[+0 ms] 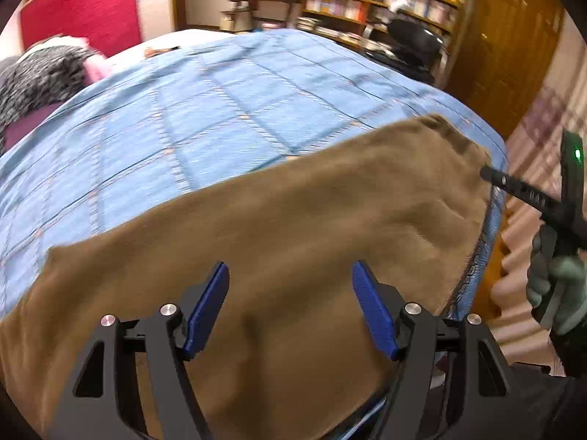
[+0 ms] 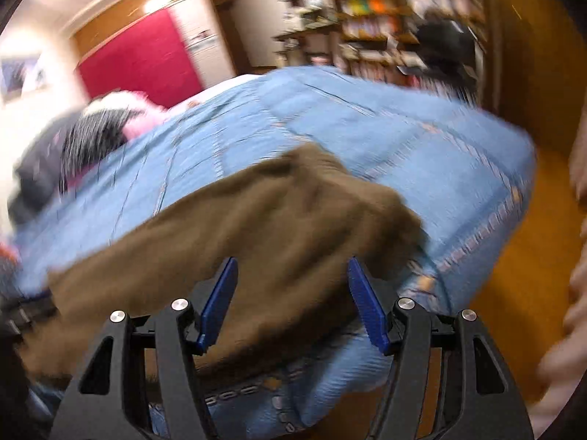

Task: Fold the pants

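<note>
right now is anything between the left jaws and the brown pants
Nothing visible: the left gripper hangs open right over the brown fleece pants spread on the blue checked bedspread, with only bare fabric ahead.

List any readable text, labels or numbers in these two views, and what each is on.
None readable.
Book spines on the bookshelf: too small and blurred.
White markings on the right gripper: too small to read.
Brown pants and blue quilt: no text visible.
</note>
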